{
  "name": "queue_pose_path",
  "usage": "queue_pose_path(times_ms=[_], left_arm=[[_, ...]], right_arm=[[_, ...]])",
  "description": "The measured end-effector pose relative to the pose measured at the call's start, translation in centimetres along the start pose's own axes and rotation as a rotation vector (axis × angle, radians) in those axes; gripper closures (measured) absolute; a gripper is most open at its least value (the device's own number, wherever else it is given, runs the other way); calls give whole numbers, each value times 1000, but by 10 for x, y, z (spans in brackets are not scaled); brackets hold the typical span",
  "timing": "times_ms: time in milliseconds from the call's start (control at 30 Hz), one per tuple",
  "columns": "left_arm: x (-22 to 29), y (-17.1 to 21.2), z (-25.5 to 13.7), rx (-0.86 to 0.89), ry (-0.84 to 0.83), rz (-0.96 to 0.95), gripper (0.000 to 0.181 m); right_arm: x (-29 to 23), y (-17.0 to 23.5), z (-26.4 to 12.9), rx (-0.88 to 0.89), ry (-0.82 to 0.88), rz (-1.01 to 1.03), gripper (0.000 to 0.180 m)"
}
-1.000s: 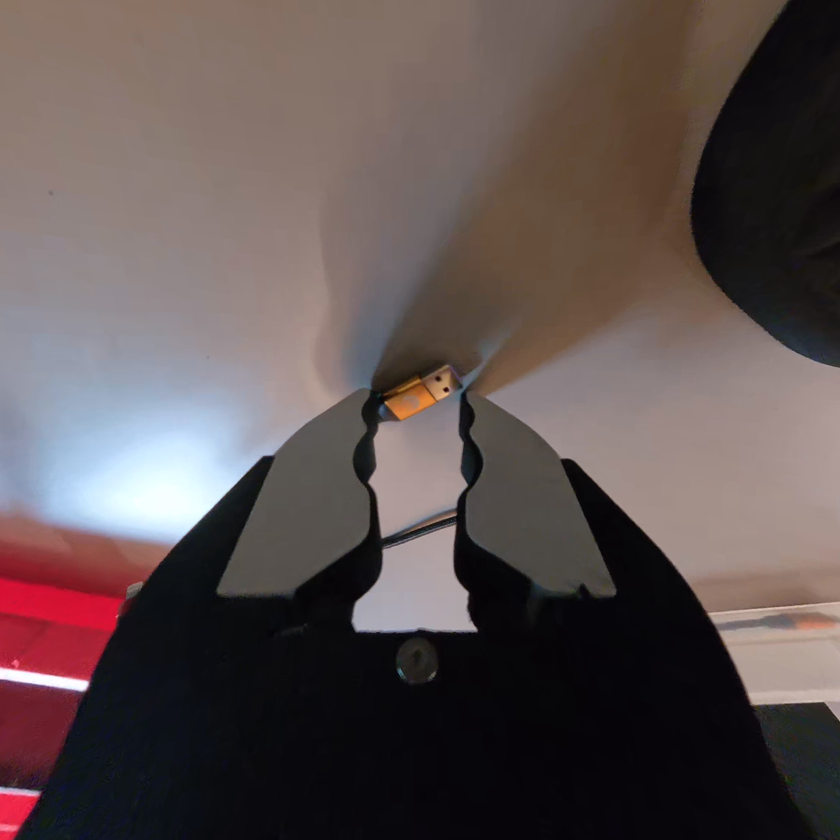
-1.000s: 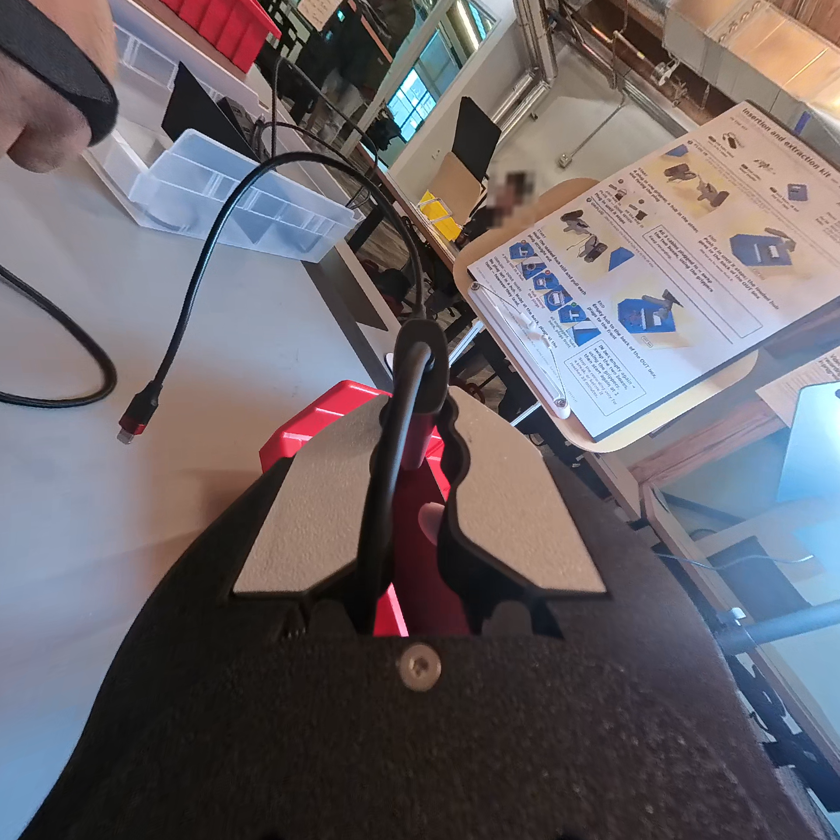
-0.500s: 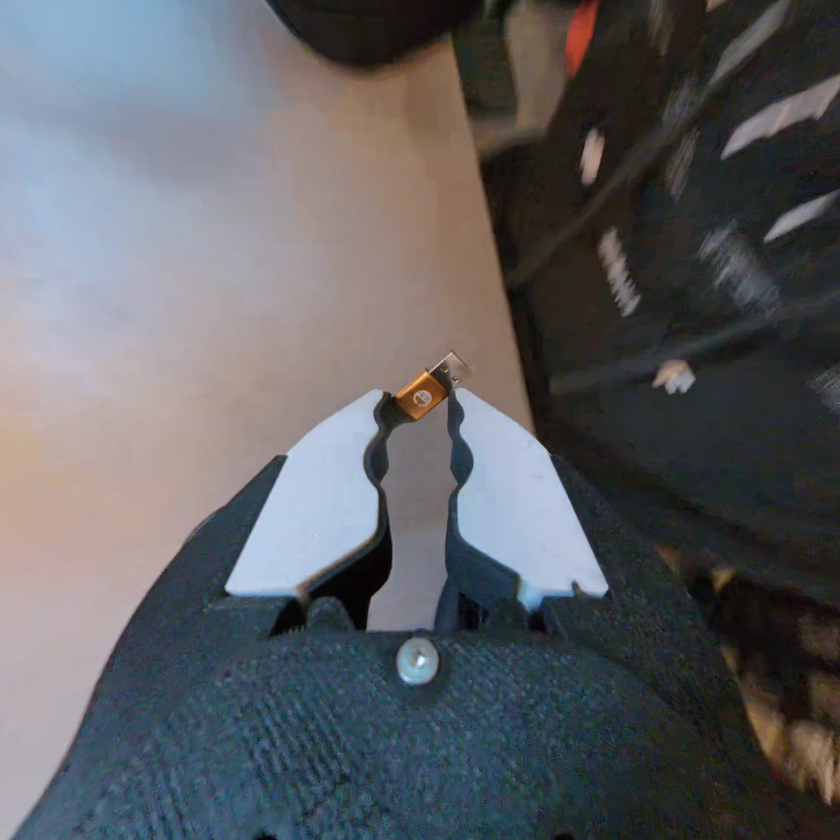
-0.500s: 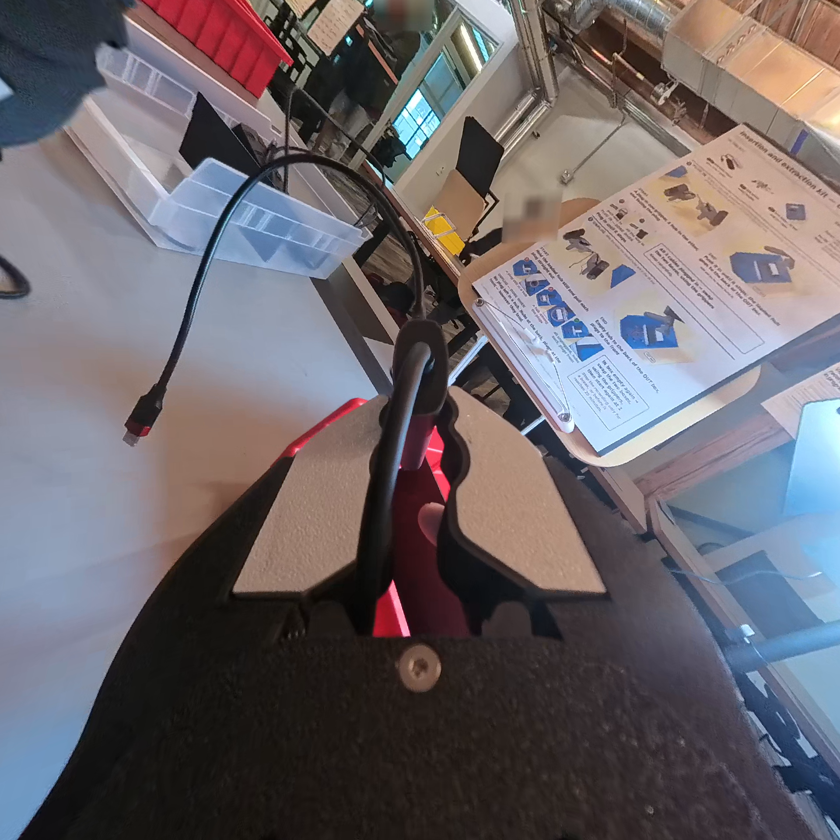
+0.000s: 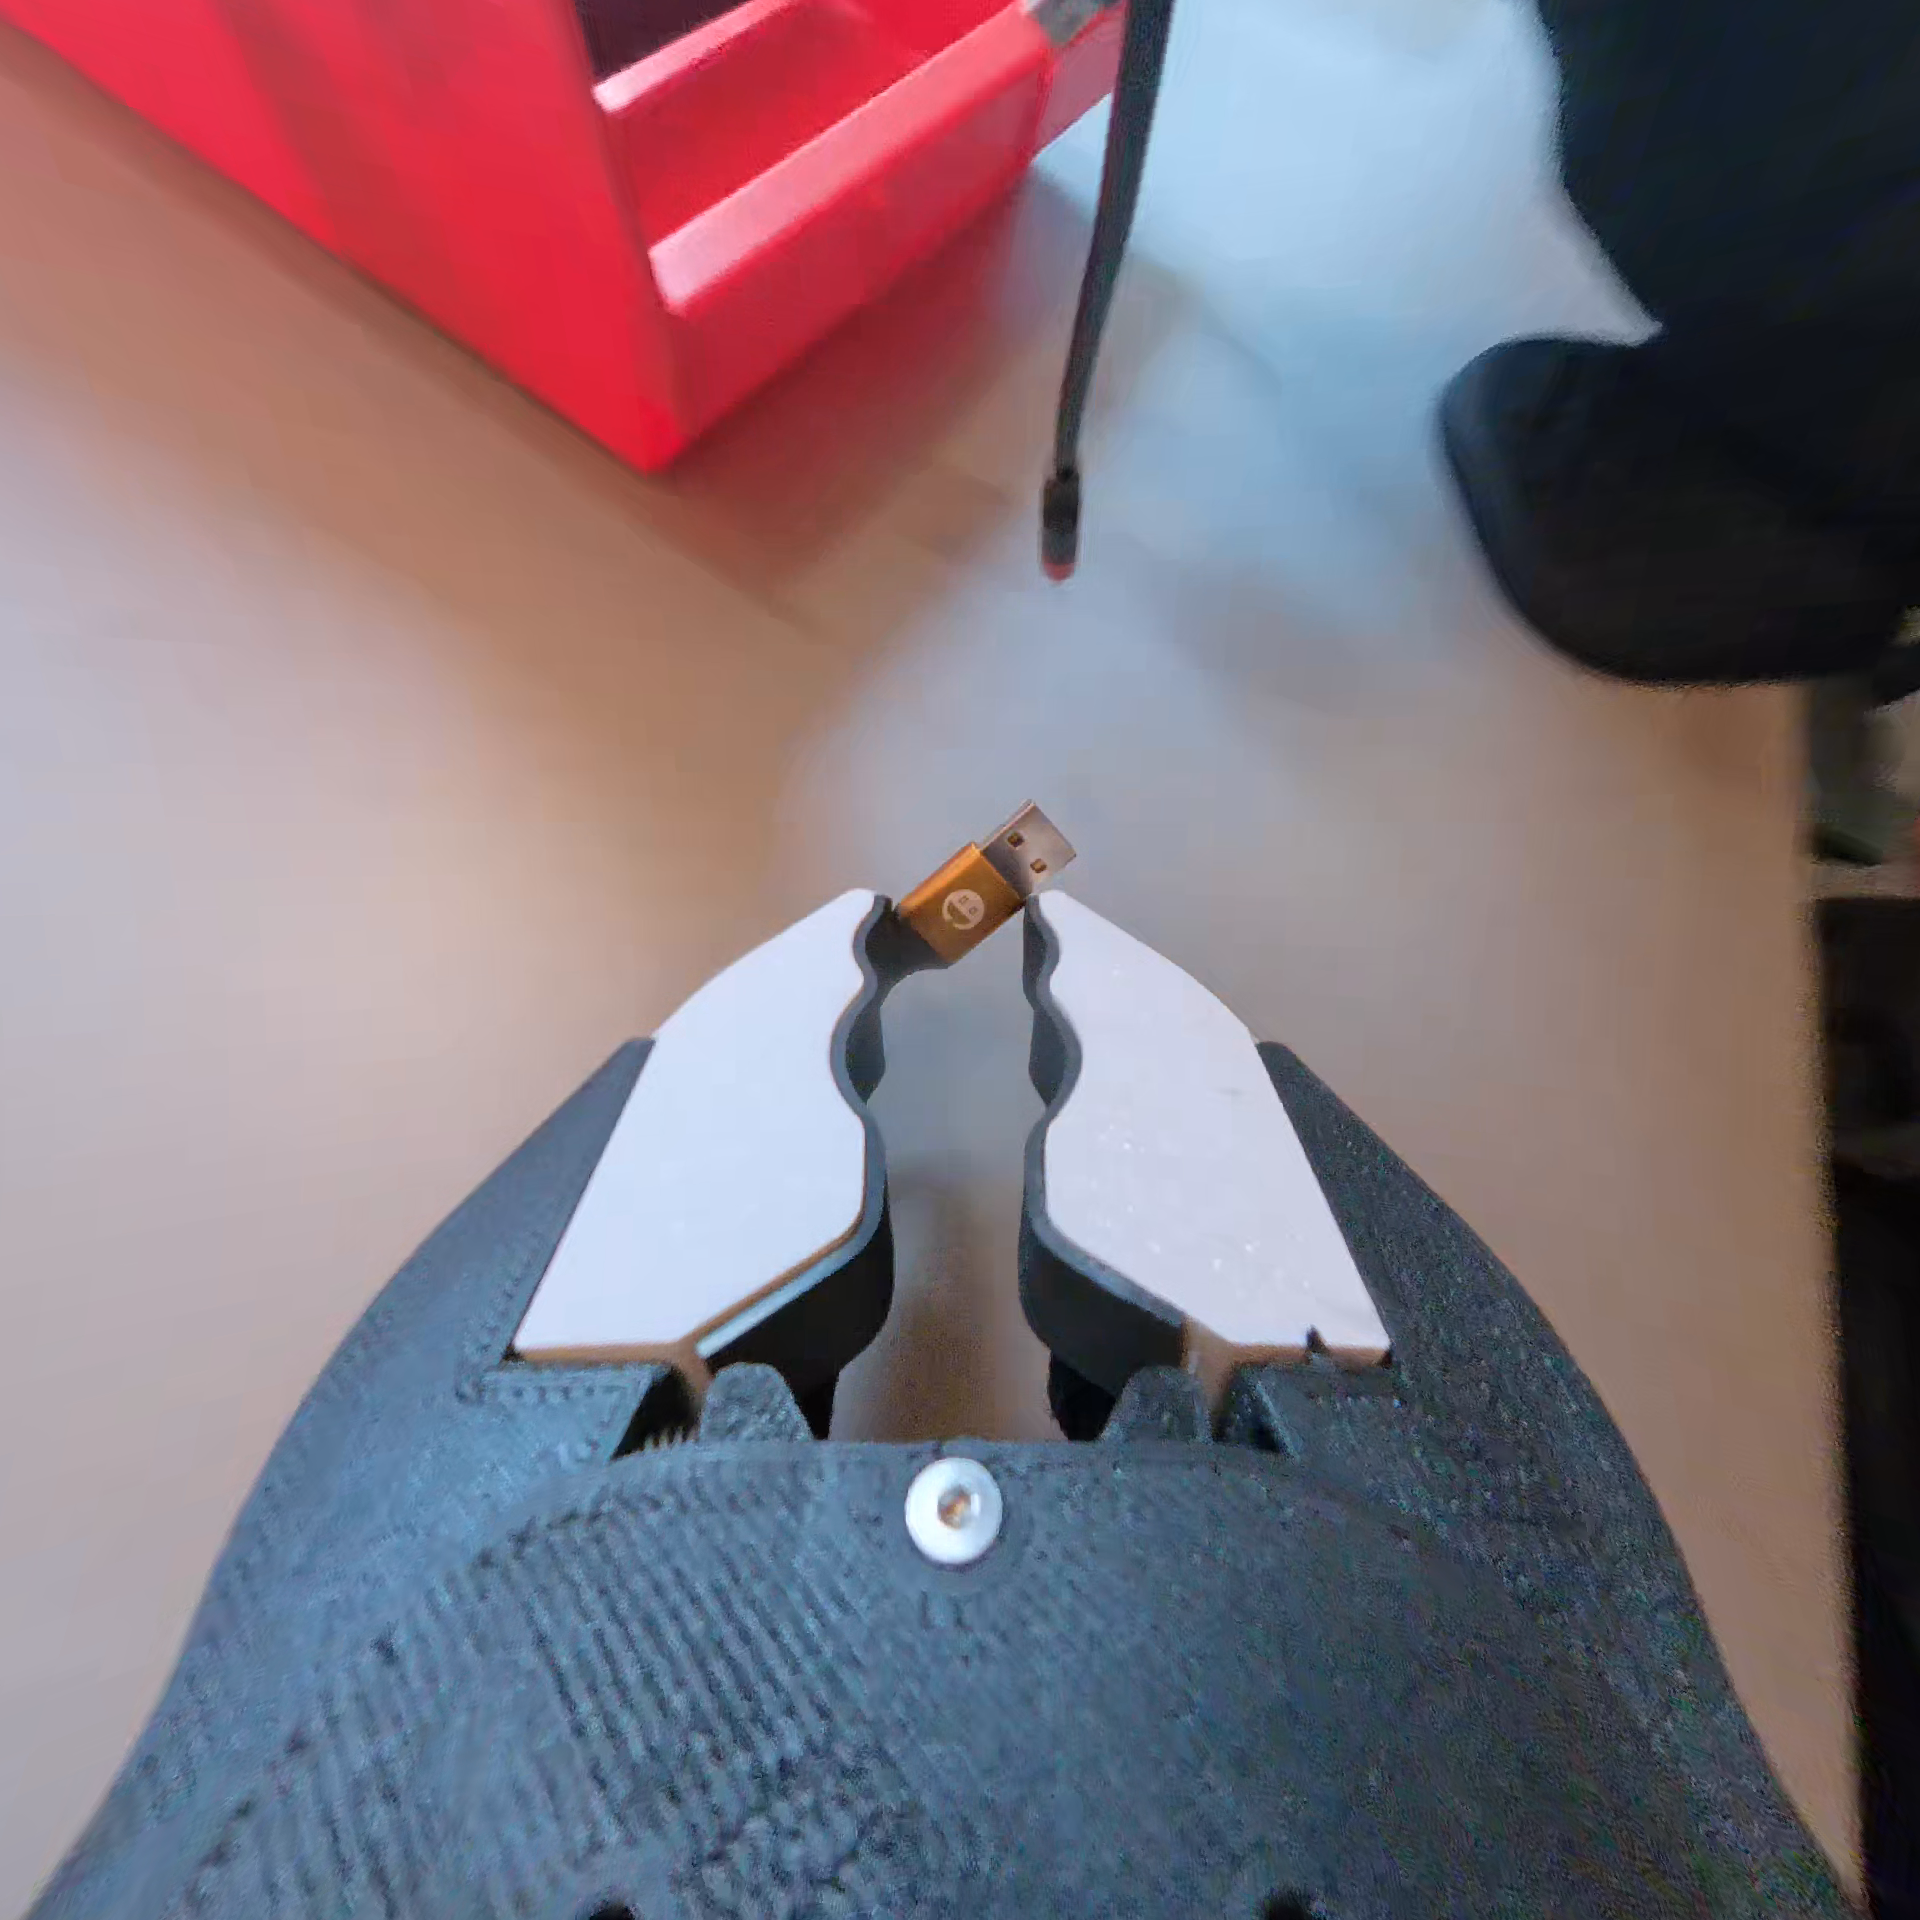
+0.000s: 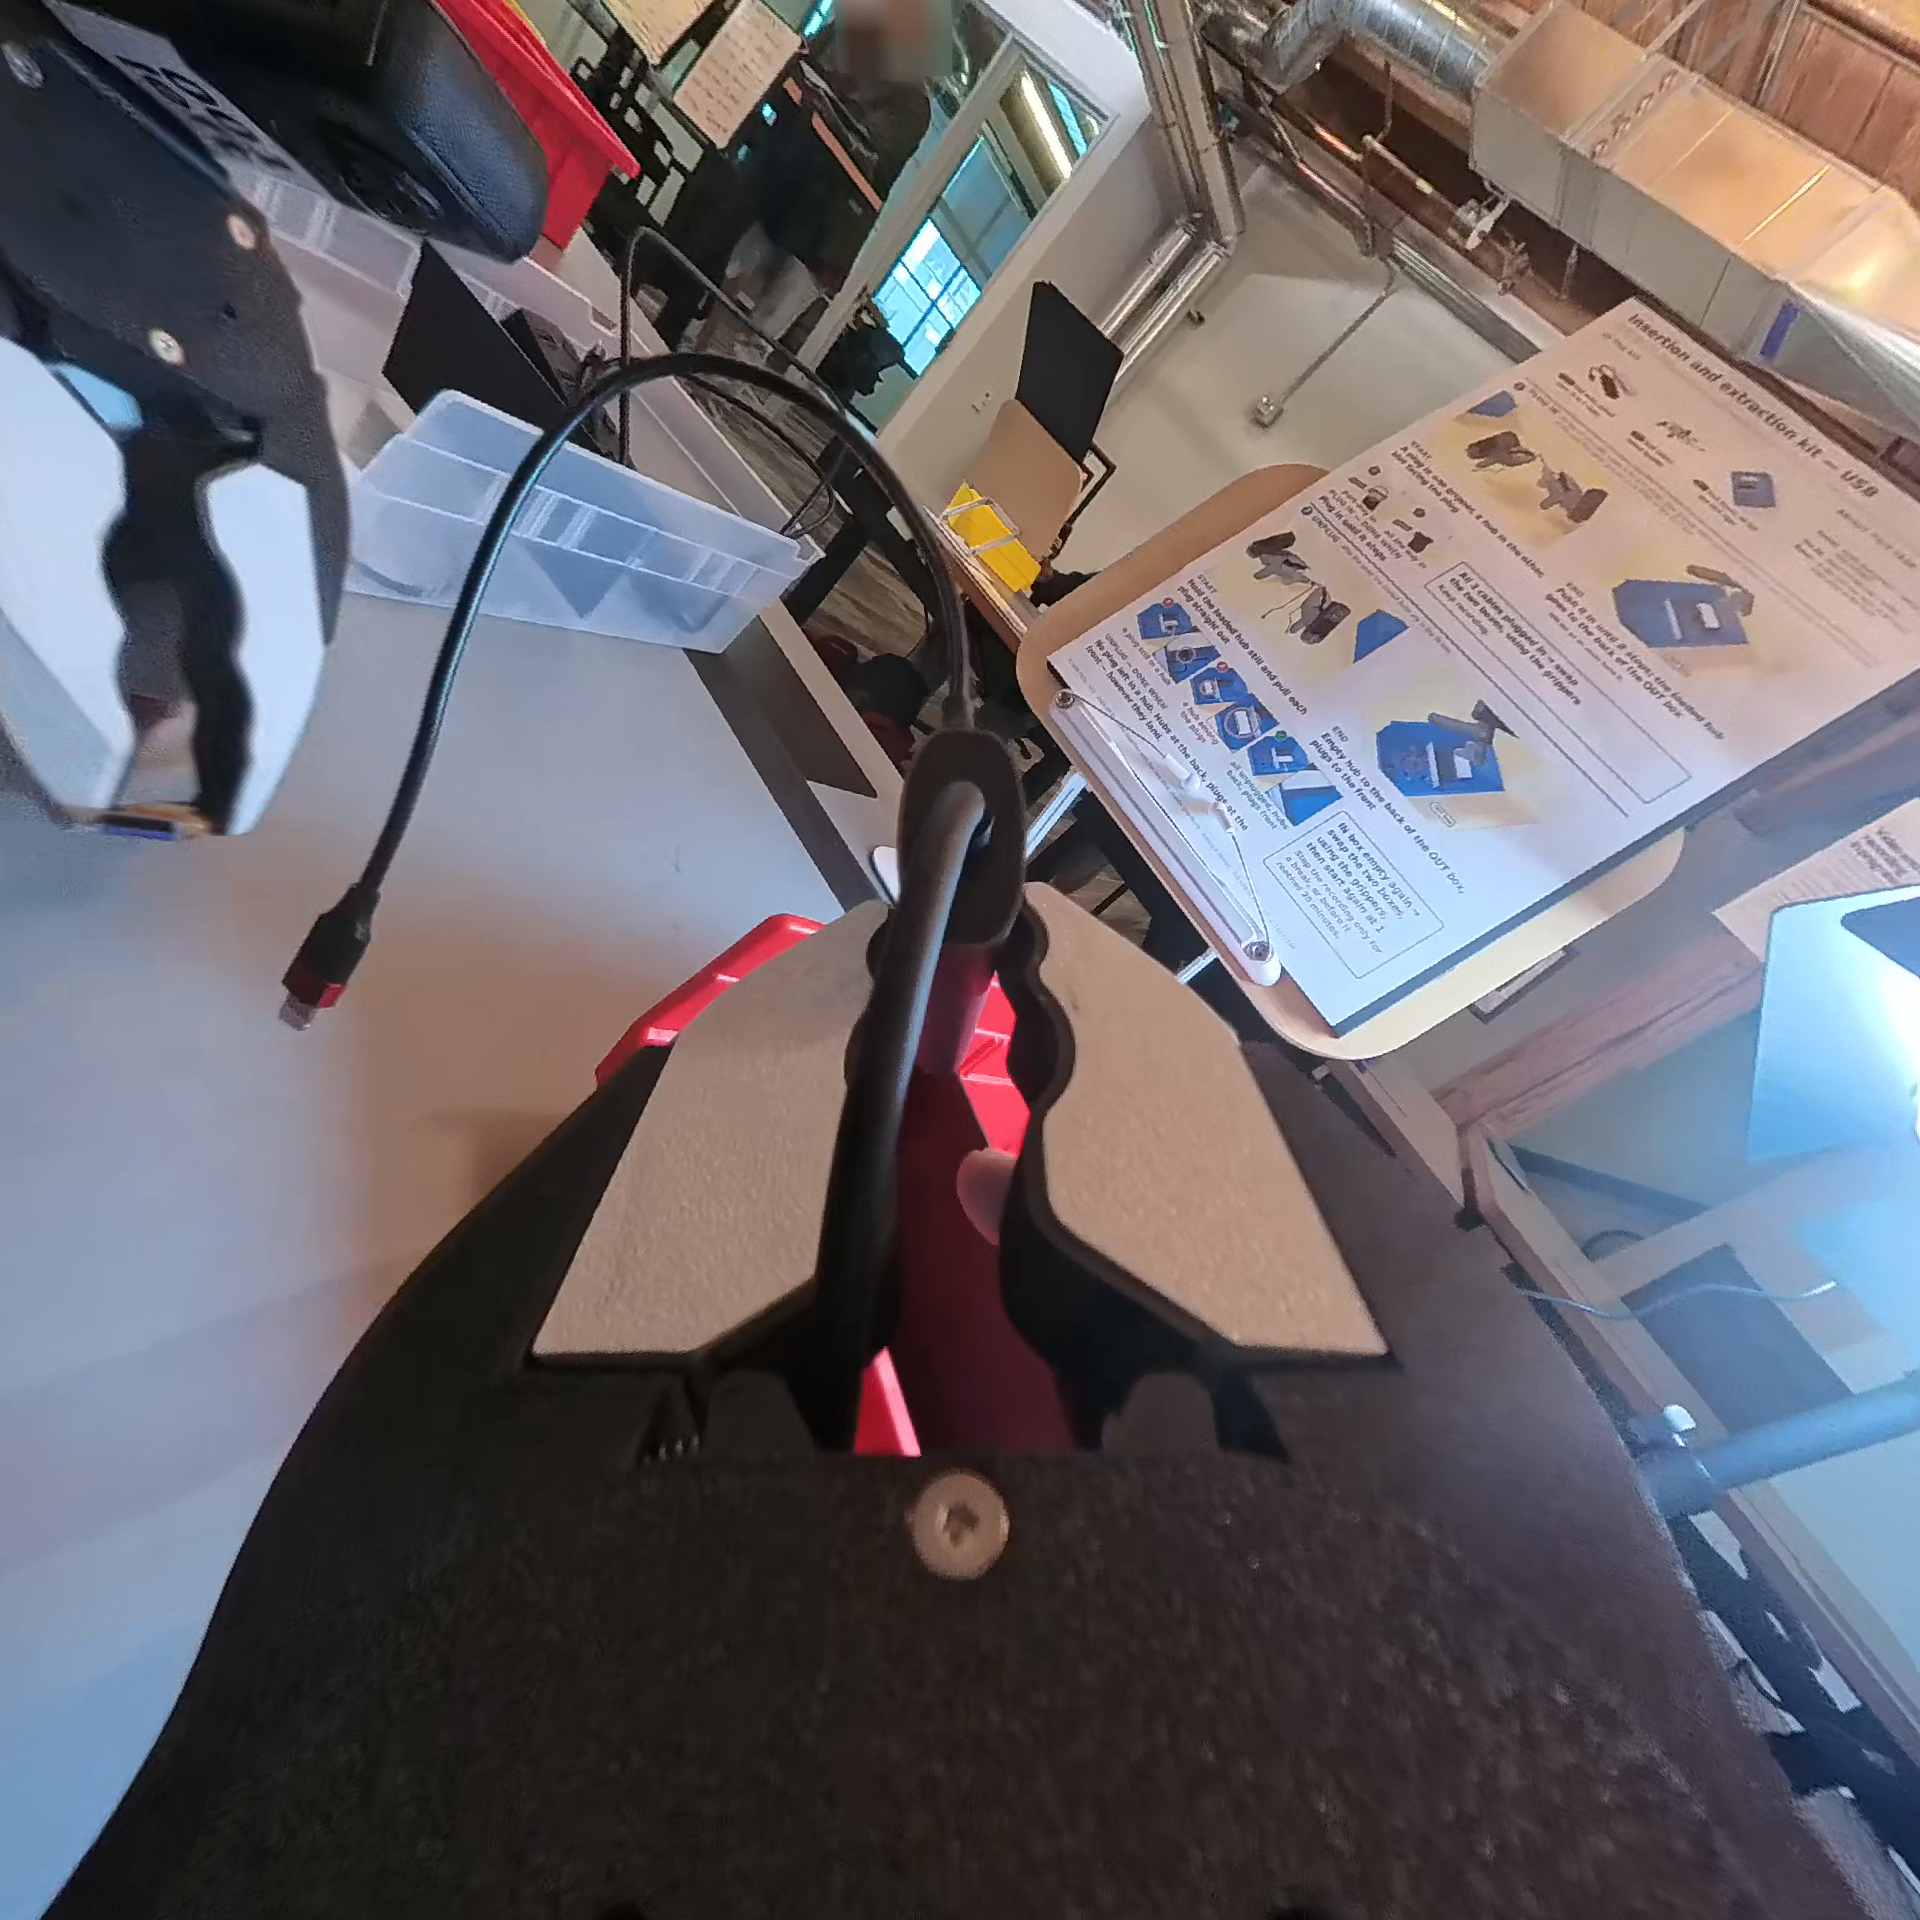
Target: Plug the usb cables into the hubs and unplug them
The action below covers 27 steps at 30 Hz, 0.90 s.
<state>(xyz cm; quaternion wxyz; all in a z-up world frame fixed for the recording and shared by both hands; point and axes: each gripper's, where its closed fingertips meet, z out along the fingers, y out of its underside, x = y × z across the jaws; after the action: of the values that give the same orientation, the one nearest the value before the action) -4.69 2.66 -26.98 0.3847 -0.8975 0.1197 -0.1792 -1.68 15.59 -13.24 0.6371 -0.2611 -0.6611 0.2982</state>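
Gripping the gold USB plug crosswise at its very tips, the left gripper is closed on the shell, the metal tongue slanting up and to the right rather than along the fingers. The right gripper is clamped on the dark red-and-black hub, whose own black cable hangs free over the table. Judged from the right wrist view, the left gripper sits up-left of the hub and well apart; the plug's long axis must be turned toward a port not visible here.

Two grippers: left gripper, right gripper. One gold USB plug, one black hub, one red-tipped cable plug, one red bin, one clear divided tray, one instruction sheet.
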Motion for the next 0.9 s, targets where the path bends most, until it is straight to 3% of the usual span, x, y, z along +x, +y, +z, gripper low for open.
queue_pose_path(times_ms=[100, 200, 300, 600, 767, 900], left_arm=[[-21, -3, 1, -20, -144, 108, 157], [-30, -9, 0, -15, -154, 154, 157], [-36, -14, -6, -18, -115, 212, 153], [-49, 3, -3, -267, 10, 388, 135], [-47, 12, 10, -368, 80, 453, 139], [-50, 15, 18, -382, 77, 463, 159]], right_arm=[[-4, 3, 1, -2, -18, -4, 162], [-11, 3, 2, 11, -53, 2, 162], [-18, -1, 1, 47, -100, 17, 162], [-32, -23, -9, 174, -217, 54, 162], [-35, -24, -9, 188, -246, 84, 162], [-34, -21, -9, 189, -248, 104, 162]])
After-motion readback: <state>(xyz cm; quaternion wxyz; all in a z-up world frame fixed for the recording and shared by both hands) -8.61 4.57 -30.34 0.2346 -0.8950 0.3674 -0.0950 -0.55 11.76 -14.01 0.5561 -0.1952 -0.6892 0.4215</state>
